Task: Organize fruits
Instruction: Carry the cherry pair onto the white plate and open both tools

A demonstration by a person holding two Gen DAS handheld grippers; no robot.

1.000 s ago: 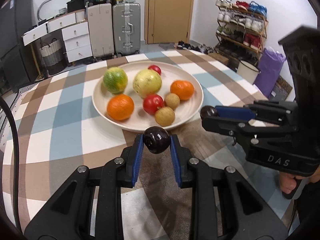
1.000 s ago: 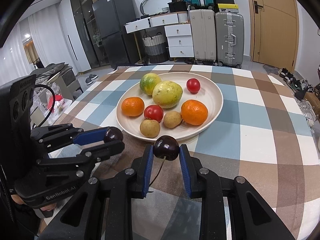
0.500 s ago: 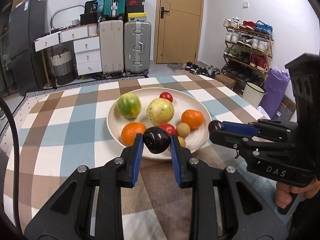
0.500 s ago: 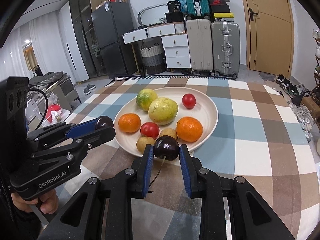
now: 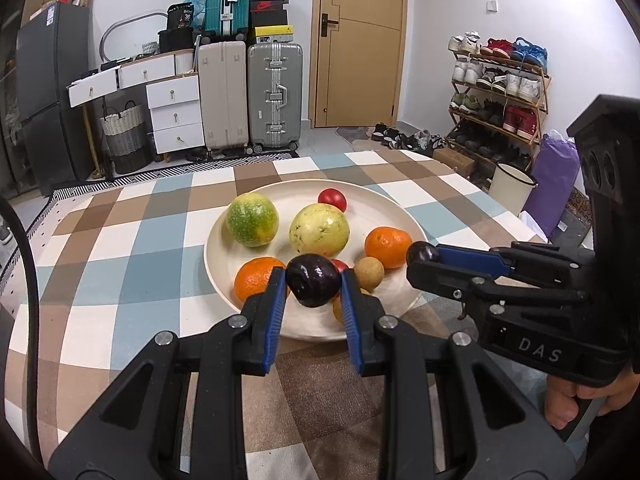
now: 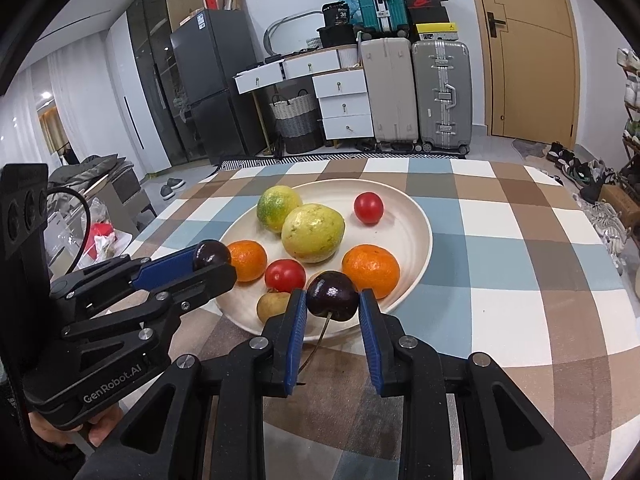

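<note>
A cream plate (image 5: pixel 394 208) (image 6: pixel 408 236) on the checked tablecloth holds a green citrus (image 5: pixel 251 219), a yellow-green guava (image 5: pixel 319 229), two oranges (image 5: pixel 387 246), red tomatoes (image 6: pixel 368 207) and small brown fruits (image 5: pixel 368 273). My left gripper (image 5: pixel 313 285) is shut on a dark cherry (image 5: pixel 313 284) held above the plate's near rim; it also shows in the right wrist view (image 6: pixel 212 254). My right gripper (image 6: pixel 332 298) is shut on a second dark cherry (image 6: pixel 332 295) with a stem, also over the near rim, and shows in the left wrist view (image 5: pixel 423 253).
The checked table (image 6: pixel 520 248) stretches right and left of the plate. Beyond it stand suitcases (image 5: pixel 274 94), white drawers (image 5: pixel 174 114), a door and a shoe rack (image 5: pixel 496 92). A white bin (image 5: pixel 510 188) is by the table's right side.
Both grippers have risen and moved forward with their cherries, from in front of the plate to over its near rim. The fruits on the plate have not moved.
</note>
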